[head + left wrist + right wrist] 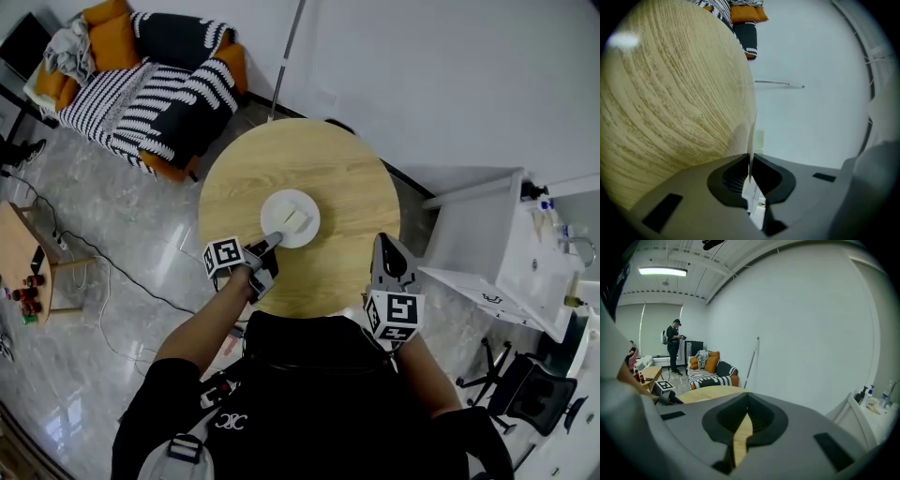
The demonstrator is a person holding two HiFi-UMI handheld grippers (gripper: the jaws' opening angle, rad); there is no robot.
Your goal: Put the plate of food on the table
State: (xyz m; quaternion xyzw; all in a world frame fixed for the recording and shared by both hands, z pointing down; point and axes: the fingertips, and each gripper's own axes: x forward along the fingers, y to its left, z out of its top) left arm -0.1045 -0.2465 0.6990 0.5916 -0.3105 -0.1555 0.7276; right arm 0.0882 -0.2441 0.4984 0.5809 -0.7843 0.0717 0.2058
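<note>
A white plate (298, 202) with pale pieces of food (294, 219) is at the middle of the round wooden table (328, 169). Whether it rests on the wood or hangs just above it I cannot tell. My left gripper (273, 238) is shut on the plate's near rim. In the left gripper view the thin rim (751, 140) runs edge-on between the jaws of the left gripper (751, 176), with the table top (670, 93) beside it. My right gripper (382, 242) hovers at the table's near right edge. In its own view the right gripper (746, 416) is shut and holds nothing.
A striped sofa with orange cushions (150, 84) stands at the far left. To the right are a white cart (506, 244) and an office chair (530, 394). A low wooden table (23, 262) and floor cables lie left. A person (673, 345) stands far off.
</note>
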